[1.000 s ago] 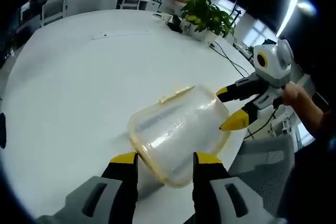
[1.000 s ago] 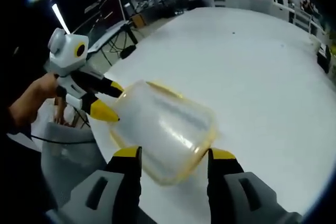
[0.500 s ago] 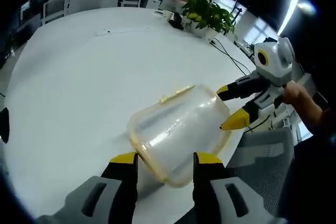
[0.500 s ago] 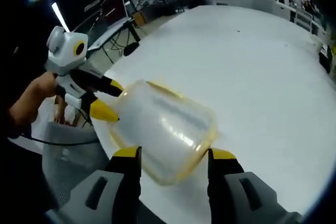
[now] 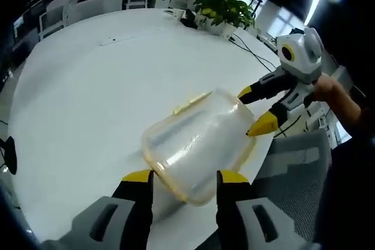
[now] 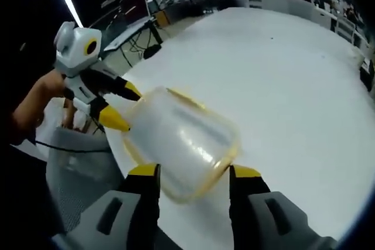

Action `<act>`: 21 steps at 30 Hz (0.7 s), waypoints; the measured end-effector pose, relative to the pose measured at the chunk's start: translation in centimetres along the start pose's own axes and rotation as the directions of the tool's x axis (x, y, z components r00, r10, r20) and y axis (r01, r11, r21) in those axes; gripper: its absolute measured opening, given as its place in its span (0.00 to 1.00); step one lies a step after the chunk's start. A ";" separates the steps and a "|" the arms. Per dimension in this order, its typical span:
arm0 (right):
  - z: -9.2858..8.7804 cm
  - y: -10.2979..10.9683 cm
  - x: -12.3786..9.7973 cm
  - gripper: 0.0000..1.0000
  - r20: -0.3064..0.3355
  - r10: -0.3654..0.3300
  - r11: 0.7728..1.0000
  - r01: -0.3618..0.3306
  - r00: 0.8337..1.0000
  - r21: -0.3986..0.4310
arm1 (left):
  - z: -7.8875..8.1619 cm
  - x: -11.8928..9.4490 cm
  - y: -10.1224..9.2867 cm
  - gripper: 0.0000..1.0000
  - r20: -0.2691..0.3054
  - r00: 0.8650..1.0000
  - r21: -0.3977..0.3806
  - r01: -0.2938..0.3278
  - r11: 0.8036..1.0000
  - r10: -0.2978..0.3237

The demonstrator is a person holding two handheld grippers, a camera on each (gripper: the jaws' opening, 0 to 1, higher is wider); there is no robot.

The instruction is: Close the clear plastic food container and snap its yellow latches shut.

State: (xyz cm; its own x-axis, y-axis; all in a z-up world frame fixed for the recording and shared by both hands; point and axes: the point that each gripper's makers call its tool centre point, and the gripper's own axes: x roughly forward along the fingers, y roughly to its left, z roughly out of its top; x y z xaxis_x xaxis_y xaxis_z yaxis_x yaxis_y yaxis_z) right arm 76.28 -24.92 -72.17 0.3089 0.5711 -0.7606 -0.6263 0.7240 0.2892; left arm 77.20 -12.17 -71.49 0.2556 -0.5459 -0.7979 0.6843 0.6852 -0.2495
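Observation:
The clear plastic container (image 5: 196,141) with yellow trim lies tilted over the near part of the white table (image 5: 88,86). My left gripper (image 5: 184,177) has its yellow-tipped jaws on either side of one end and grips it. A loose yellow latch (image 5: 193,102) sticks out along the container's far edge. The right gripper (image 5: 255,109) comes in from the right and clamps the opposite end. In the right gripper view the same container (image 6: 181,141) sits between the right gripper (image 6: 193,172) jaws, with the left gripper (image 6: 124,108) on its far end.
A potted plant (image 5: 225,7) stands at the table's far edge, with cables trailing beside it. A grey chair (image 5: 293,174) is just past the table edge under the container. A person's hand (image 5: 334,95) holds the right gripper. Office desks and monitors lie beyond.
Both views have shifted slightly with the hands. The container stays held between the two grippers in the same pose.

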 end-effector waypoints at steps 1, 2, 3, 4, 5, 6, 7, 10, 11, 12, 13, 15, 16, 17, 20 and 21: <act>0.1 0.0 -0.1 0.44 0.002 -0.001 1.000 0.001 1.000 -0.006 | 0.1 -0.2 0.0 0.39 0.005 1.000 0.006 -0.001 1.000 0.001; 0.2 0.0 -0.2 0.44 0.003 -0.003 1.000 0.003 1.000 -0.012 | 0.2 -0.3 -0.1 0.39 0.010 1.000 0.013 -0.003 1.000 0.002; 0.3 -0.1 -0.2 0.44 0.002 -0.004 1.000 0.004 1.000 -0.018 | 0.4 -0.4 -0.1 0.39 0.013 1.000 0.020 -0.004 1.000 0.004; 0.5 -0.1 -0.4 0.44 0.005 -0.007 0.999 0.007 1.000 -0.033 | 0.5 -0.6 -0.1 0.38 0.017 1.000 0.028 -0.008 1.000 0.007; 0.6 -0.2 -0.4 0.44 0.010 -0.009 0.999 0.009 1.000 -0.046 | 0.6 -0.7 -0.1 0.38 0.017 1.000 0.033 -0.009 0.999 0.009; 0.8 -0.3 -0.5 0.44 0.011 -0.013 0.998 0.014 1.000 -0.059 | 0.8 -0.8 -0.2 0.38 0.021 1.000 0.042 -0.008 0.999 0.007; 0.9 -0.3 -0.5 0.44 0.012 -0.016 0.997 0.017 1.000 -0.069 | 0.8 -0.8 -0.2 0.38 0.023 1.000 0.044 -0.008 0.999 0.007; 1.3 -0.3 -0.8 0.44 0.022 -0.024 0.994 0.026 0.999 -0.109 | 1.4 -1.0 -0.5 0.37 0.037 0.999 0.062 -0.007 0.998 0.005; 1.5 -0.3 -0.8 0.44 0.025 -0.024 0.993 0.027 0.999 -0.118 | 1.6 -1.0 -0.6 0.37 0.040 0.999 0.070 -0.007 0.998 0.005; 1.7 -0.3 -0.9 0.43 0.030 -0.024 0.992 0.028 0.999 -0.126 | 1.8 -1.0 -0.8 0.37 0.043 0.999 0.082 -0.006 0.997 0.003; 2.0 -0.2 -0.9 0.43 0.036 -0.021 0.990 0.026 0.999 -0.138 | 2.0 -1.1 -0.8 0.37 0.047 0.999 0.088 -0.006 0.996 0.001; 2.5 0.0 -1.0 0.41 0.056 -0.011 0.986 0.020 0.998 -0.164 | 2.6 -1.0 -1.1 0.36 0.062 0.998 0.108 0.001 0.994 -0.007; 2.7 0.0 -1.0 0.39 0.059 -0.008 0.985 0.018 0.998 -0.171 | 2.8 -1.0 -1.2 0.34 0.065 0.998 0.115 0.003 0.993 -0.011; 3.0 0.2 -0.9 0.38 0.068 0.001 0.982 0.012 0.998 -0.189 | 3.0 -0.9 -1.4 0.34 0.067 0.998 0.126 0.009 0.992 -0.018; 3.5 0.6 -0.8 0.36 0.077 0.018 0.976 -0.001 0.997 -0.220 | 3.2 -0.6 -1.8 0.31 0.064 0.997 0.155 0.028 0.987 -0.038; 3.7 0.8 -0.6 0.35 0.079 0.025 0.973 -0.007 0.997 -0.231 | 3.3 -0.4 -2.0 0.30 0.061 0.997 0.167 0.034 0.985 -0.044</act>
State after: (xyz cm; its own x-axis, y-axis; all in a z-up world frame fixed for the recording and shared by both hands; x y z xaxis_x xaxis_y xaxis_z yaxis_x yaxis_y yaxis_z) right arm 78.23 -23.28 -69.30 0.3484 0.6180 -0.7047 -0.7767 0.6113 0.1521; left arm 78.02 -14.91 -68.91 0.2661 -0.6039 -0.7513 0.7969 0.5763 -0.1810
